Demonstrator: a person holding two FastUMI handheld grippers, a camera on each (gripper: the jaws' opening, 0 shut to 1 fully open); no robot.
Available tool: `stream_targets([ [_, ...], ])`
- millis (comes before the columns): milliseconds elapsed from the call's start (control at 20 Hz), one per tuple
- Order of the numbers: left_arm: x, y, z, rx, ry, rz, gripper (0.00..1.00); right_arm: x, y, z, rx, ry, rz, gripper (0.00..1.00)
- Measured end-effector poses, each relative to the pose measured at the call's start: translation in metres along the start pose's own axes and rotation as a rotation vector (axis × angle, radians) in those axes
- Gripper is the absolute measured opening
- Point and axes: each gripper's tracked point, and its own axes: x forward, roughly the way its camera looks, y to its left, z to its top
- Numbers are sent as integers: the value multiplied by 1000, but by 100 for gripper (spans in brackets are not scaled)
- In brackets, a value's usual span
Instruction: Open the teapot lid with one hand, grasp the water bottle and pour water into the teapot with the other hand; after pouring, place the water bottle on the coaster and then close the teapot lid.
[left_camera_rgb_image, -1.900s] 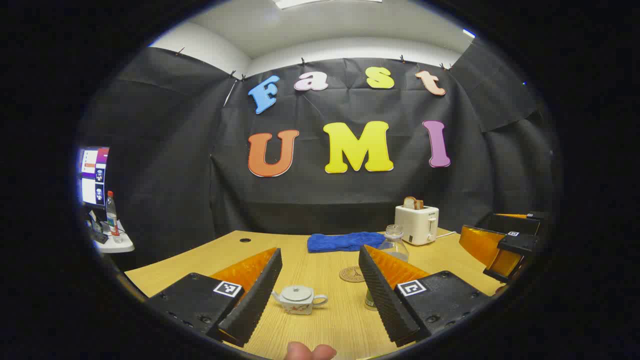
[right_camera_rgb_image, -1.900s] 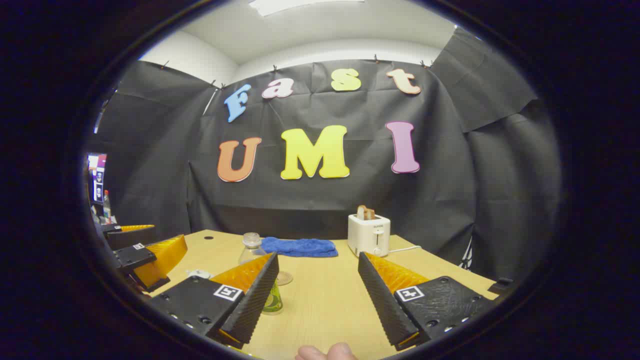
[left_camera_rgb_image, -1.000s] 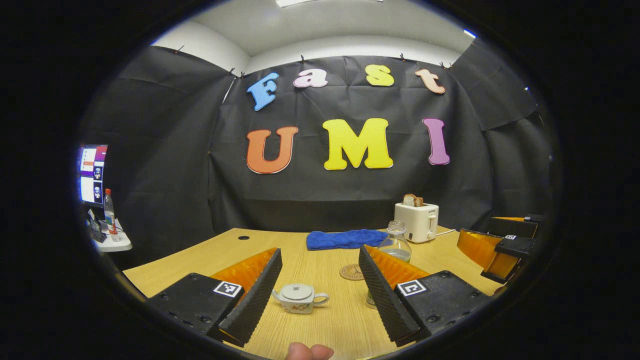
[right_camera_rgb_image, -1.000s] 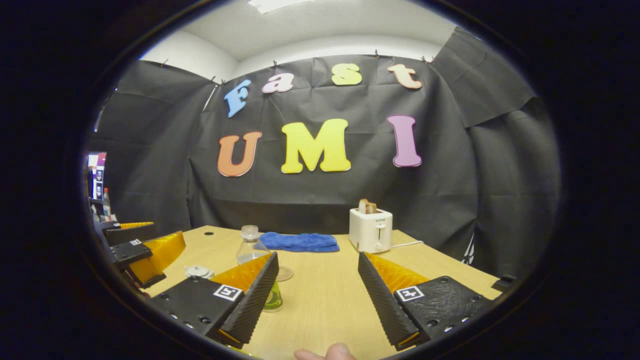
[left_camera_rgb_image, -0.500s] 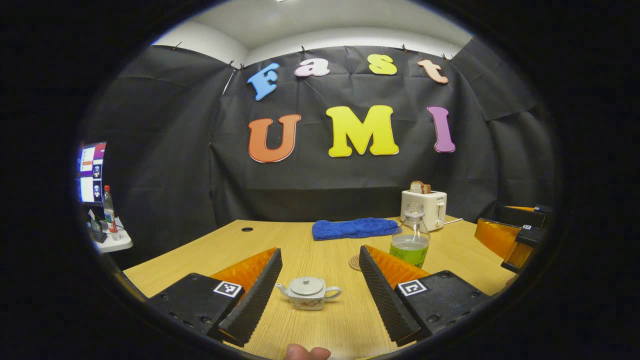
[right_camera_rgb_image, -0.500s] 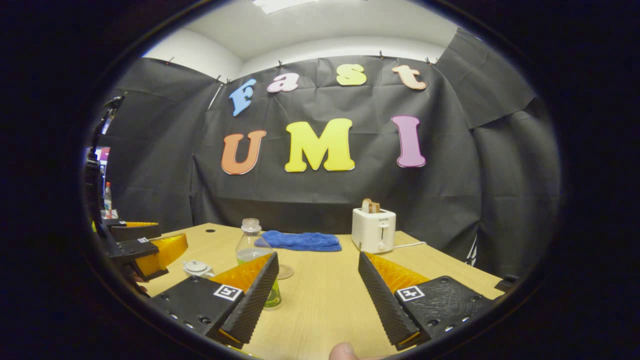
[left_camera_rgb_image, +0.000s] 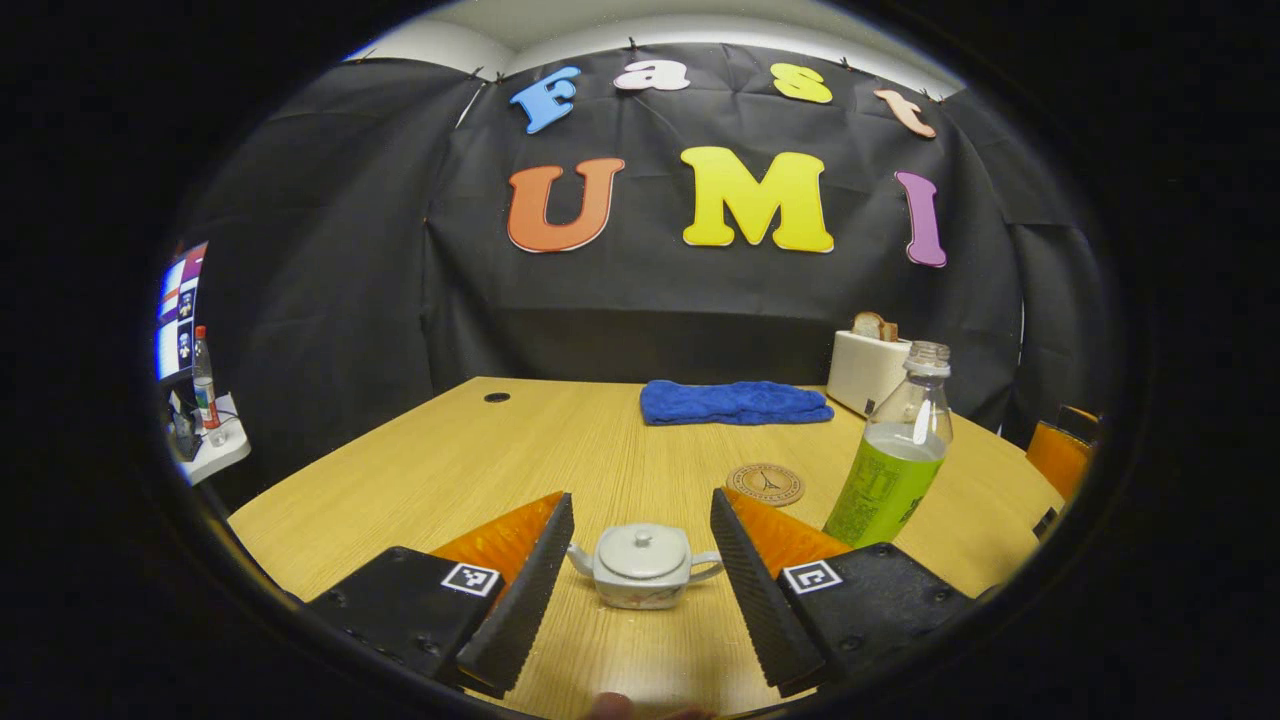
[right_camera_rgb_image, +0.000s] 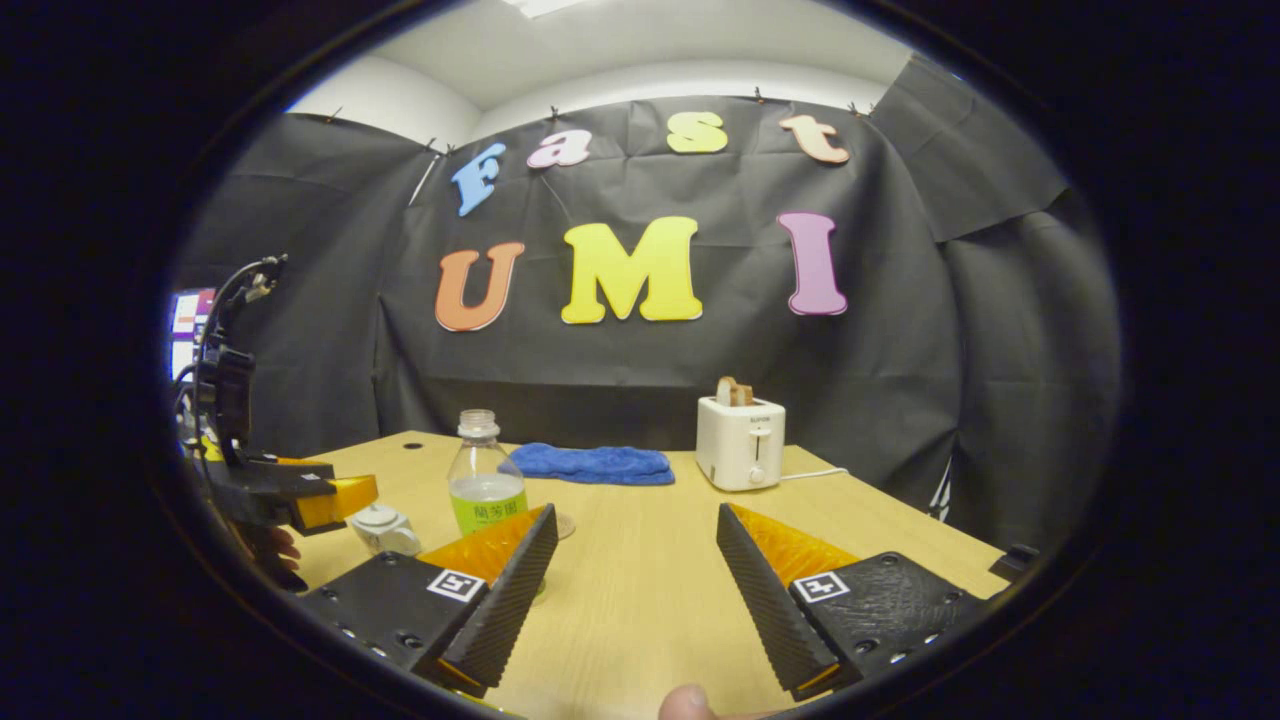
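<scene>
A small white teapot (left_camera_rgb_image: 640, 567) with its lid (left_camera_rgb_image: 640, 545) on sits on the wooden table (left_camera_rgb_image: 480, 460), framed between the fingers of my left gripper (left_camera_rgb_image: 638, 500), which is open. In the right gripper view that left gripper (right_camera_rgb_image: 350, 490) hovers just short of the teapot (right_camera_rgb_image: 385, 530), not touching it. An uncapped bottle (left_camera_rgb_image: 895, 450) with a green label stands upright to the right of the round coaster (left_camera_rgb_image: 765, 483). My right gripper (right_camera_rgb_image: 636, 512) is open and holds nothing, with the bottle (right_camera_rgb_image: 485, 480) ahead to its left.
A blue cloth (left_camera_rgb_image: 735, 402) and a white toaster (left_camera_rgb_image: 865, 365) with bread sit along the table's far side. An edge of my right gripper (left_camera_rgb_image: 1062, 452) shows at the right. A side stand with a bottle (left_camera_rgb_image: 205, 385) and a screen is off to the left.
My left gripper has moved forward and tipped down, so the teapot now sits larger between its fingers. The right gripper has stayed almost still.
</scene>
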Motion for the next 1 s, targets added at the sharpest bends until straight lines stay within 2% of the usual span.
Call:
stream_targets([
  [150, 14, 2, -12, 30, 49, 13, 80, 2, -9, -3, 2, 8, -20, 96],
  [400, 26, 5, -22, 59, 95, 43, 60, 5, -14, -10, -17, 21, -32, 96],
  [550, 30, 0, -22, 74, 82, 44, 51, 9, -5, -20, -29, 49, -3, 96],
  [600, 32, 0, -21, 86, 73, 51, 40, 10, 5, -24, -27, 63, 41, 98],
  [650, 32, 0, -20, 99, 68, 56, 36, 10, 14, -29, -26, 77, 76, 98],
  [700, 32, 2, -19, 102, 65, 69, 24, 10, 19, -31, -32, 87, 93, 98],
  [750, 33, 2, -19, 91, 64, 64, 18, 11, 20, -34, -43, 93, 102, 95],
  [800, 33, 2, -18, 79, 64, 56, 8, 11, 23, -35, -52, 95, 108, 96],
  [1000, 31, 4, -13, 37, 47, 31, 3, 16, 33, -40, -60, 111, 135, 96],
])
